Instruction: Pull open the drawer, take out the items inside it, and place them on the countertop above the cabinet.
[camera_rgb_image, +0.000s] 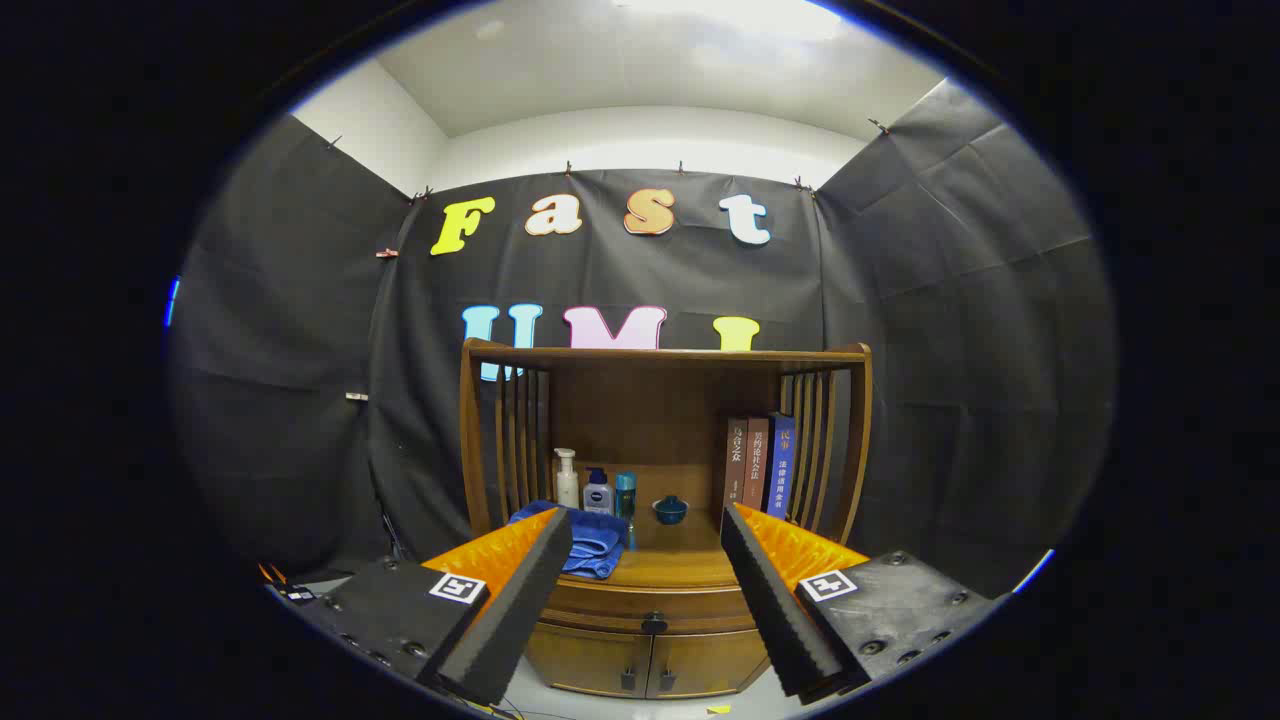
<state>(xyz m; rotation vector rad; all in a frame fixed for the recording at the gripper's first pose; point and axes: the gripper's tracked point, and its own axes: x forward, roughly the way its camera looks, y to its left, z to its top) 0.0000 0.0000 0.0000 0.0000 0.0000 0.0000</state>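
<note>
While shut, drawer between spread tongs.

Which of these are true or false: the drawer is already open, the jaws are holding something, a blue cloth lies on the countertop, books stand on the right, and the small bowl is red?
1. The drawer is open. False: it is shut, its knob untouched.
2. The gripper holds something. False: its jaws are open and bare, with the cabinet beyond them.
3. A blue cloth lies on the countertop. True.
4. Books stand at the right. True.
5. The small bowl is red. False: it is blue.
</note>
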